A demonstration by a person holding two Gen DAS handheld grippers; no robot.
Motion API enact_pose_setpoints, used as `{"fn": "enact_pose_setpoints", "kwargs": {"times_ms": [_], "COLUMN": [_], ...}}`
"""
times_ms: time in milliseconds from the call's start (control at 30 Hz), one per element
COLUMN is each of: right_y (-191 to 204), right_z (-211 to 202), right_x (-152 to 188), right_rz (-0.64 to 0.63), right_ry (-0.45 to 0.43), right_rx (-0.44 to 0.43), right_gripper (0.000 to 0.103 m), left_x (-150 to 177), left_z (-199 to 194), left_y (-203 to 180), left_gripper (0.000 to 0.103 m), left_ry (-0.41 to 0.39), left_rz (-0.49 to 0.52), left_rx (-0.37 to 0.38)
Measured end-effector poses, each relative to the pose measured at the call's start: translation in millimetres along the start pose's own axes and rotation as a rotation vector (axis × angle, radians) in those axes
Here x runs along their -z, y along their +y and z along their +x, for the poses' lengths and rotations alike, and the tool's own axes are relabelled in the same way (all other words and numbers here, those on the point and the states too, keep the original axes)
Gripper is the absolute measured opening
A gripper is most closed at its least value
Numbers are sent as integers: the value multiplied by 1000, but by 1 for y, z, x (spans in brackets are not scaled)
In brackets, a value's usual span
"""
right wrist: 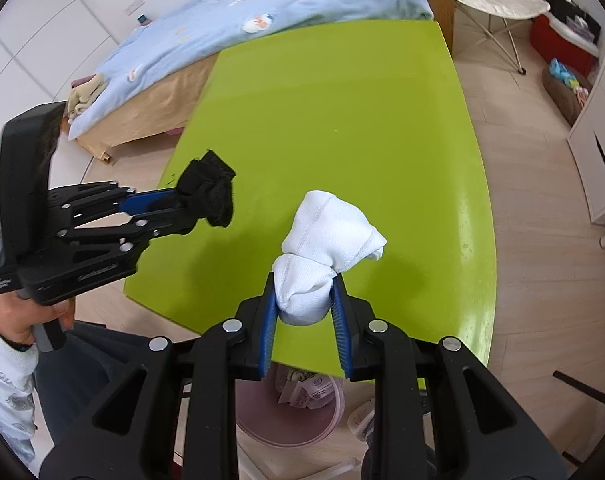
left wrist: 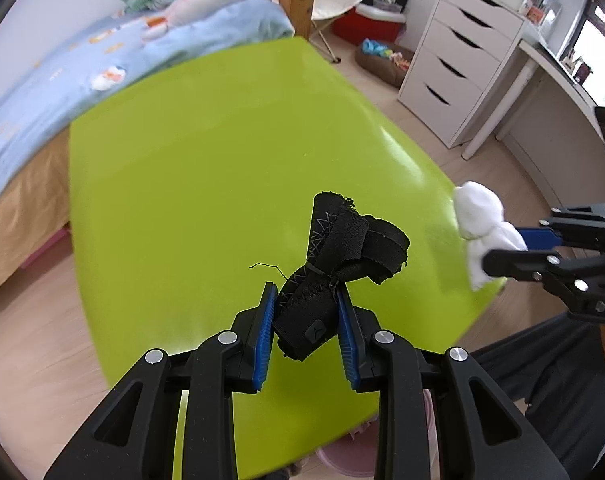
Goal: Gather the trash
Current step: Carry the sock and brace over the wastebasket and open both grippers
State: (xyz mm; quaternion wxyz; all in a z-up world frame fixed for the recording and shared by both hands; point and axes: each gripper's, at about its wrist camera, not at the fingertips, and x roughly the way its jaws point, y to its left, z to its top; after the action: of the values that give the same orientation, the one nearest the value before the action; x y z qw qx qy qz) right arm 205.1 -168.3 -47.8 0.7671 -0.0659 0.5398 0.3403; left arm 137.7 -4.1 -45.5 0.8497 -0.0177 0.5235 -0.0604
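1. carry both bundles back off the glossy lime-green counter [right wrist: 342, 120] edge and let go only once over the pink round bin [right wrist: 290, 420] below it, i judge.
2. left gripper [left wrist: 306, 300]: fingers closed on the crumpled black fabric strap bundle [left wrist: 342, 248], lifted above the counter.
3. right gripper [right wrist: 304, 292]: fingers clamped on the rolled white knit cloth bundle [right wrist: 326, 240], soft, knotted-looking, above the near edge.
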Motion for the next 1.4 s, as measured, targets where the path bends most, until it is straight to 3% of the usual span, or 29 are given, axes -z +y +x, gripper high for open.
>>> {"fn": "enact_pose_setpoints", "kwargs": {"times_ms": [500, 933, 1133, 1400], "right_y": [52, 73, 81, 85], "right_z": [-54, -62, -53, -49], "right_x": [60, 120, 150, 155], "right_rz": [-152, -198, -201, -201], "right_ry": [-84, -56, -9, 10], "right_rx": [29, -18, -51, -79], "right_gripper": [25, 25, 25, 29], "left_x": [69, 139, 158, 164], "left_z": [-88, -98, -103, -107], "left_y": [-35, -46, -46, -49], "left_gripper": [29, 29, 29, 29], "left_ry": [-163, -160, -157, -158], "left_rz": [-5, -77, -107, -103], "left_rx": [0, 9, 24, 27]}}
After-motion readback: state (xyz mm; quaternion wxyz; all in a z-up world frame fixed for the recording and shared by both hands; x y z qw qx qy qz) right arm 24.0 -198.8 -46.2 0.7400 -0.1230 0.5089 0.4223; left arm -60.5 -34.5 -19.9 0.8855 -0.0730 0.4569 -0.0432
